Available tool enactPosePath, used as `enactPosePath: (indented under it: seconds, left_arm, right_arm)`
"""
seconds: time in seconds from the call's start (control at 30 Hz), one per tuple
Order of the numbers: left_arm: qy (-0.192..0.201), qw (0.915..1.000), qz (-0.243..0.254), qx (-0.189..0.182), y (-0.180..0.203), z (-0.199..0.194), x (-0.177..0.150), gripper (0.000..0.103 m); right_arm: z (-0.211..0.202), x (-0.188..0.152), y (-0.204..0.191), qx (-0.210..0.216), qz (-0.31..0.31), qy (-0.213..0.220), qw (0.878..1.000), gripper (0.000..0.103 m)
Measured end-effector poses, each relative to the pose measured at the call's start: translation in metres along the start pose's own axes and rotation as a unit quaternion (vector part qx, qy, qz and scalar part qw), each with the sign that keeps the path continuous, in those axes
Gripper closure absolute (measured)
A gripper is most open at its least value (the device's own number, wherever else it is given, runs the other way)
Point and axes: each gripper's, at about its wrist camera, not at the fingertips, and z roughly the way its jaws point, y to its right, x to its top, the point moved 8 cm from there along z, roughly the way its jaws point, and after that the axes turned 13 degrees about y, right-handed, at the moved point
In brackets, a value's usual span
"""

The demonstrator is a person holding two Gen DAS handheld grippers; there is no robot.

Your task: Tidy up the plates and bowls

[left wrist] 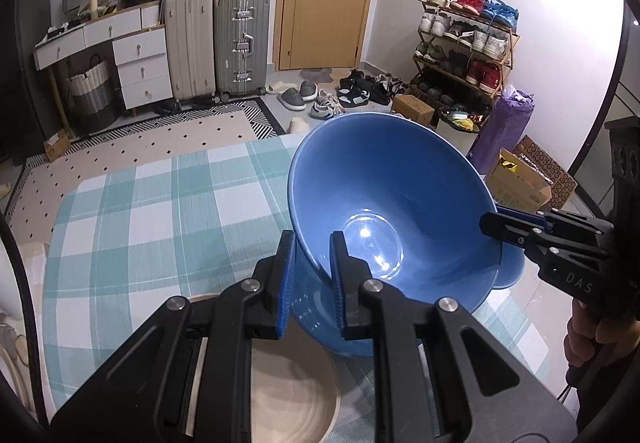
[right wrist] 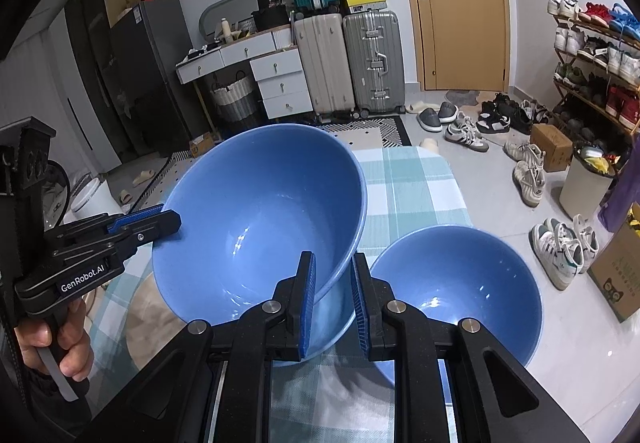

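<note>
Above the checked tablecloth (left wrist: 152, 211), both claws, left claw (left wrist: 312, 267) and right claw (right wrist: 334, 289), clamp the tilted large bowl's (right wrist: 256, 211) opposite rims.

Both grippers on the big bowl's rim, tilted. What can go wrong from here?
1. The large blue bowl is held only by thin rim pinches from the left gripper and right gripper; glossy glaze could let it slip or rotate.
2. It hangs close to the smaller blue bowl; lowering off-centre may knock rims.
3. The beige plate lies below, so a drop could chip it.
</note>
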Motion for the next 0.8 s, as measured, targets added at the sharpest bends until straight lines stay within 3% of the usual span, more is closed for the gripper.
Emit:
enactPosePath:
  seconds: [0.8]
  left_arm:
    - [-0.029,0.9993,0.008,0.021,-0.03,0.053,-0.053,0.09]
  right_arm:
    - [0.029,-0.028,-0.005,-0.009,-0.013,-0.028,0.999,0.084]
